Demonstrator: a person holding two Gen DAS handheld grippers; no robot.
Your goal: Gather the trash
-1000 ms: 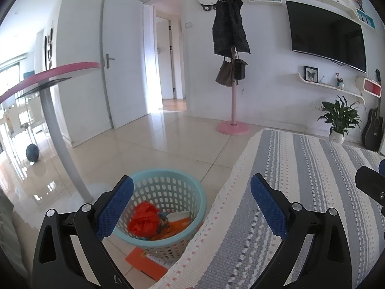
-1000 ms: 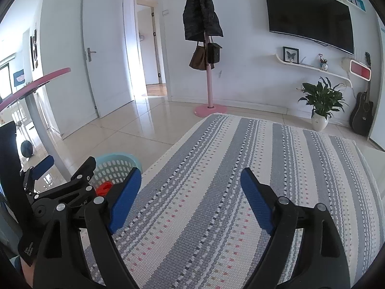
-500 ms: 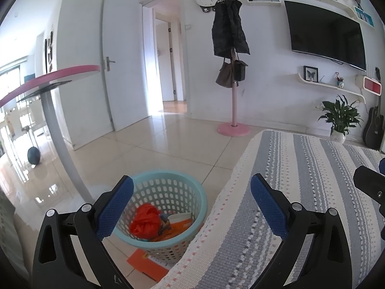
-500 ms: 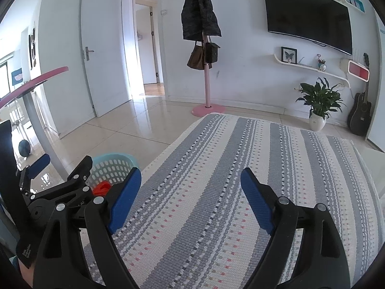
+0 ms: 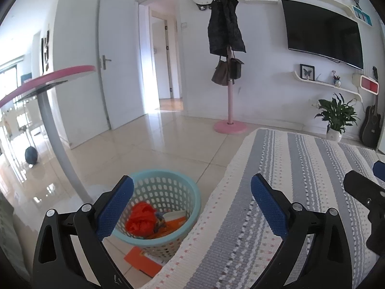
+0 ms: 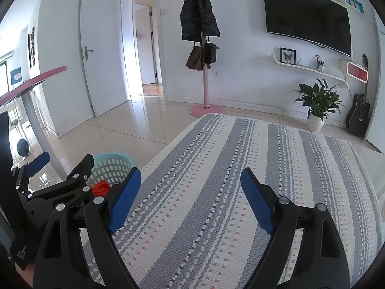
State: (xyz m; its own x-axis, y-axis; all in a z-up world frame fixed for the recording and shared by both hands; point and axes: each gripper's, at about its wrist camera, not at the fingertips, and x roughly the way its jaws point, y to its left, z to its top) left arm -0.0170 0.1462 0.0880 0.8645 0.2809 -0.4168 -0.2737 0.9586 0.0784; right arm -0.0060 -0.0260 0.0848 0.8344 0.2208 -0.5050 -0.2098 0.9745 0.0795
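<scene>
Both tools have lifted and drifted only a little since the earlier pictures; the view sits slightly higher, nothing else has changed.

Left tool [image 5: 191, 204] has its blue pads wide apart and holds nothing; it hangs over the near left edge of the striped rug [image 5: 300, 192], just beside the turquoise basket [image 5: 168, 175]. Right tool [image 6: 190, 197] is also spread apart and holds nothing, over the middle of the rug. Inside the basket lie the collected trash pieces: a crumpled red-orange bag [image 5: 140, 219] and some paper. One orange sheet [image 5: 142, 261] lies on the floor, partly under the near side of the basket; I judge it may still need picking. No other trash shows on the rug, so the task looks nearly finished.
</scene>
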